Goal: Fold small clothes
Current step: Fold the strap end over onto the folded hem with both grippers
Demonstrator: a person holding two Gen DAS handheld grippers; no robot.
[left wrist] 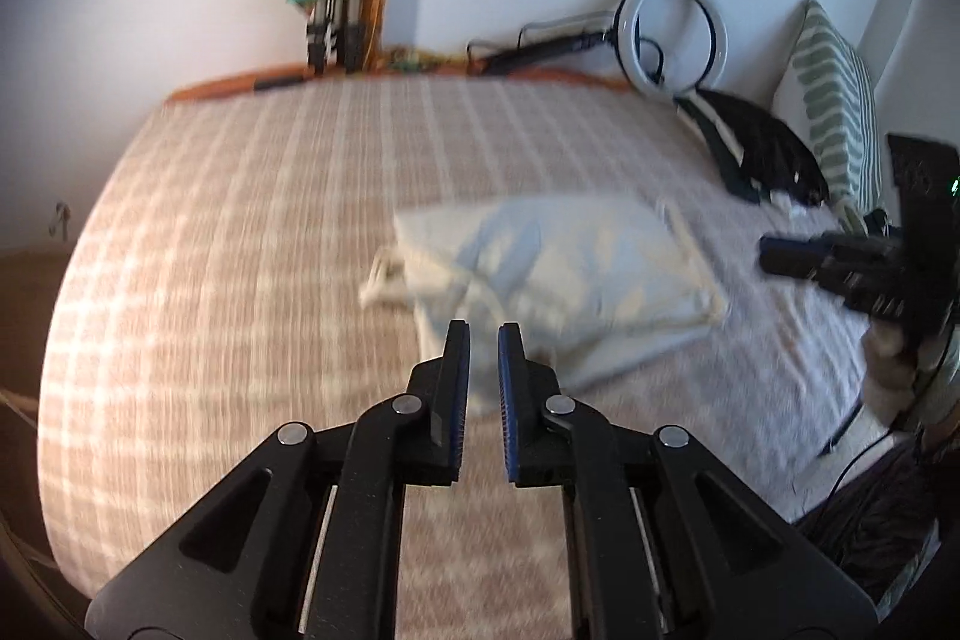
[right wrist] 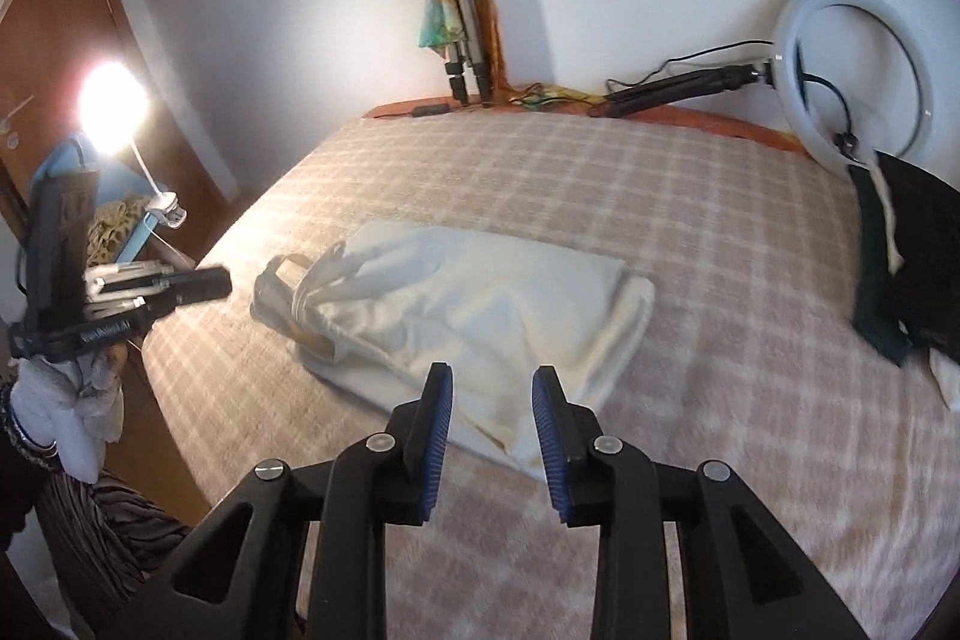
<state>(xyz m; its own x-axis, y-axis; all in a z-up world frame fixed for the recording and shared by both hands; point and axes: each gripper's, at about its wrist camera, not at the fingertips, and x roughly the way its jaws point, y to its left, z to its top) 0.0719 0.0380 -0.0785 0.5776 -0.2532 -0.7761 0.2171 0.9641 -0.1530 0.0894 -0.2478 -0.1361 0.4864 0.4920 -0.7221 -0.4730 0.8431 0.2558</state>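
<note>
A cream garment (right wrist: 474, 316) lies folded on the pink checked bedspread (right wrist: 690, 220), with its straps bunched at its left end. It also shows, blurred, in the left wrist view (left wrist: 558, 274). My right gripper (right wrist: 492, 376) is open and empty, just above the garment's near edge. My left gripper (left wrist: 483, 334) has a narrow gap between its blue pads and holds nothing; it hovers over the garment's near left corner. The left gripper also shows at the left of the right wrist view (right wrist: 225, 283), and the right gripper at the right of the left wrist view (left wrist: 765, 256).
A dark garment (right wrist: 912, 280) lies at the bed's right side, next to a striped pillow (left wrist: 840, 100). A ring light (right wrist: 852, 76) and a tripod (right wrist: 462, 16) lean on the far wall. A lit lamp (right wrist: 114, 106) stands left of the bed.
</note>
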